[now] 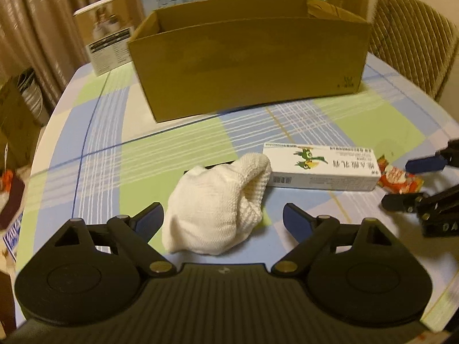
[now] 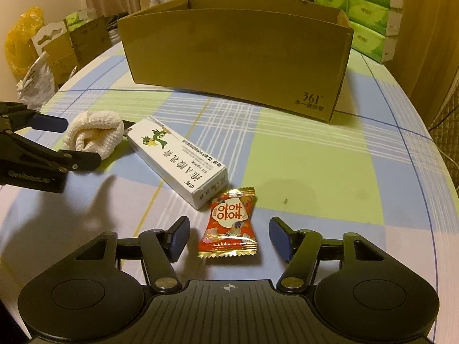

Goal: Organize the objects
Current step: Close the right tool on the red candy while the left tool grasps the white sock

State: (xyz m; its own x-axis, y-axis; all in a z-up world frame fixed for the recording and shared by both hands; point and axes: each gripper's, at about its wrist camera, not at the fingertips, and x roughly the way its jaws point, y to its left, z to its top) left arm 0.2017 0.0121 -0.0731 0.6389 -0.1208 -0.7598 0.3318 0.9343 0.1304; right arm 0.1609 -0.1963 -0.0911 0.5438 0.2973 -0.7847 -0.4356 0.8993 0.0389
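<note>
The left tongs stood open astride the rolled white sock, pads clear of it. The right tongs stood open around the red candy packet, not touching. Both items lay on the checked bench, flanking the white ointment box. The open cardboard box stood behind.

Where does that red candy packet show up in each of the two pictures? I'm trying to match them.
Left wrist view: the candy lies at the far right edge, just past the right end of the white box.
Right wrist view: the candy lies low in the centre, between the fingers of the right hand-held gripper, untouched.
Shared landmark: the cardboard box stands at the back of the table in both.
</note>
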